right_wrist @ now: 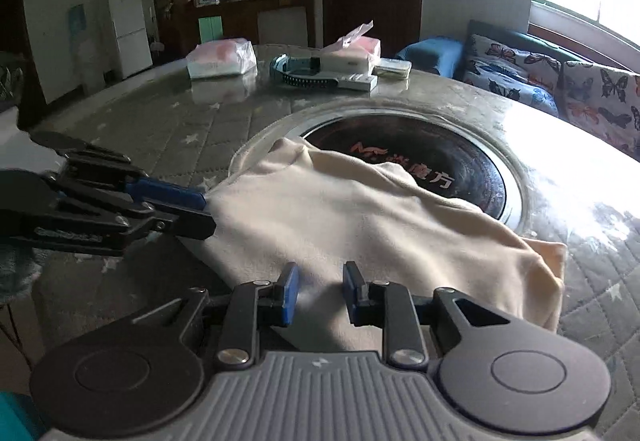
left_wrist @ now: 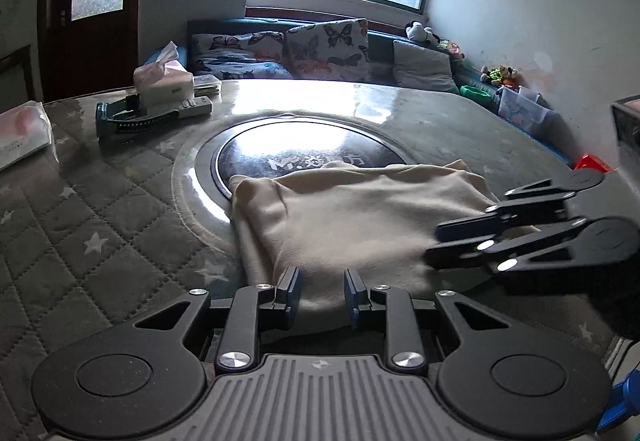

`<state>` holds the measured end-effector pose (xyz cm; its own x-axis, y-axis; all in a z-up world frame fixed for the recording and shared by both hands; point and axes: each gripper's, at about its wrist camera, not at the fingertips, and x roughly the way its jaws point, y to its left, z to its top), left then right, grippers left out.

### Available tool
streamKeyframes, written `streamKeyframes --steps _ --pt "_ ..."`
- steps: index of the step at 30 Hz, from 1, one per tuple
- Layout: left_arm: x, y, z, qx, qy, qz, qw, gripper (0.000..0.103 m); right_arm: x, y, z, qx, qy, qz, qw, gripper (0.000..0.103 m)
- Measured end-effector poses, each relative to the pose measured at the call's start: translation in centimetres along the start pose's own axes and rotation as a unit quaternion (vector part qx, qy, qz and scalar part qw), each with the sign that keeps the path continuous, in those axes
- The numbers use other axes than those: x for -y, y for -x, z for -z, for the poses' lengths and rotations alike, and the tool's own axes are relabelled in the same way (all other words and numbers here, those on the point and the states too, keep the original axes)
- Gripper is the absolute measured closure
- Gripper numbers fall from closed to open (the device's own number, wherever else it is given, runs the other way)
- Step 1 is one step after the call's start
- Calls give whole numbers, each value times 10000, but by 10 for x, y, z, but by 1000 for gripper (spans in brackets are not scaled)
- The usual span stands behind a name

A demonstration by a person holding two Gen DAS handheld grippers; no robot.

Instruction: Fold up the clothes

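Counter [left_wrist: 100, 241] fills most of both views: quilted grey star-print cover under a clear sheet, with a round black inset plate [left_wrist: 280, 149] in the middle.

Cream garment [left_wrist: 352, 217] lies on the near side of the counter, its far edge draped over the inset plate's rim. Partly folded, with a rounded fold at the right end in the right wrist view.

I see my left tool [left_wrist: 322, 291] at the garment's near edge, cloth running up between the fingers. From the right wrist view it looks clenched on the garment's left corner, pads pinching the fabric.

My right tool [right_wrist: 320, 289] sits at the near edge further right, cloth between its fingers too. The left wrist view shows it narrowed over the garment's right side, though it is blurred there. I read it as gripping fabric.

Far side of the counter: a tissue pack [right_wrist: 220, 59], a tissue box [left_wrist: 162, 79] with a sheet sticking up, and a dark teal tool-like object [left_wrist: 132, 117] just beside it.
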<state>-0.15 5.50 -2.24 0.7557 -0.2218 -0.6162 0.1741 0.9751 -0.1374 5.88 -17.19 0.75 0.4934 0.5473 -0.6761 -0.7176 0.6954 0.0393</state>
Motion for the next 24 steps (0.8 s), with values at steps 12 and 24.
streamKeyframes --steps 12,24 --pt "-1 0 0 -35 -37 -15 10000 76 50 41 32 -160 -651 590 9960 81" --pt "1 -1 0 -73 -115 -45 9999 76 83 11 1 42 -817 796 9935 81"
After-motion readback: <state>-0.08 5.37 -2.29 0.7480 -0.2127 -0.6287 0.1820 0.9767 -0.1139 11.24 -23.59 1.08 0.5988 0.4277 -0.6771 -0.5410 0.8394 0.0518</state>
